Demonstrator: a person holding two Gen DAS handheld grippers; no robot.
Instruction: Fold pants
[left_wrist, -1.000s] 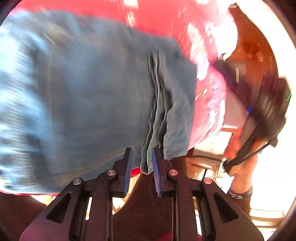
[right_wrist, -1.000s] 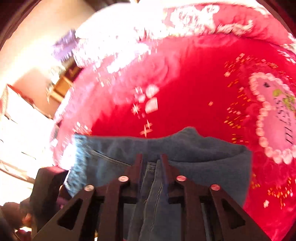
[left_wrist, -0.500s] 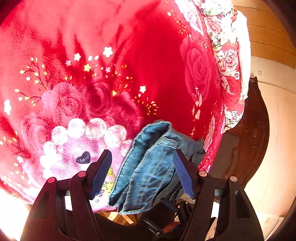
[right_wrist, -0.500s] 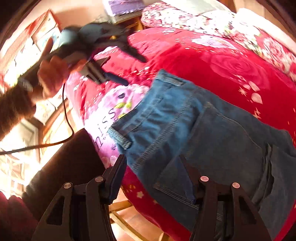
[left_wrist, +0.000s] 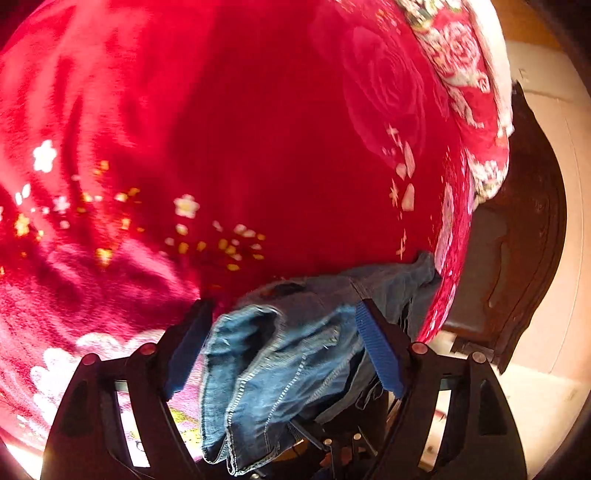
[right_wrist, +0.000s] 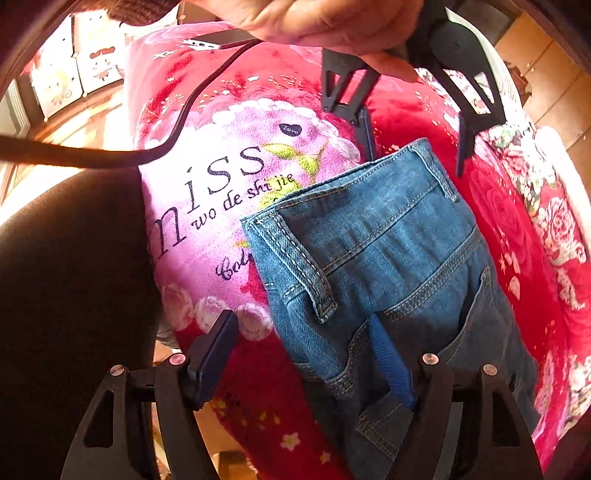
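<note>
The blue jeans (right_wrist: 388, 251) lie folded on the red blanket, waistband and back pocket up, near the bed's edge. My right gripper (right_wrist: 301, 319) hovers over their near corner with its jaws opening. Its right finger (right_wrist: 391, 365) rests on the pocket and the left finger is off the denim, over the blanket. My left gripper (right_wrist: 413, 151), held by a hand (right_wrist: 325, 18), stands at the far waistband end. In the left wrist view the jeans (left_wrist: 295, 354) bunch between the left gripper (left_wrist: 282, 306) fingers. Its jaws are opening and the pads do not squeeze the cloth.
A red floral blanket (left_wrist: 221, 129) with a pink lettered patch (right_wrist: 221, 177) covers the bed. A black cable (right_wrist: 147, 155) and a flat silver device (right_wrist: 218, 38) cross its top. A dark wooden bed frame (left_wrist: 517, 258) lies beyond the edge. Dark clothing (right_wrist: 66, 277) fills the left.
A second ago both grippers were shut on hanging denim. The jeans now lie on the blanket, both jaws have spread wide, and the right view has rolled round to the waistband.
</note>
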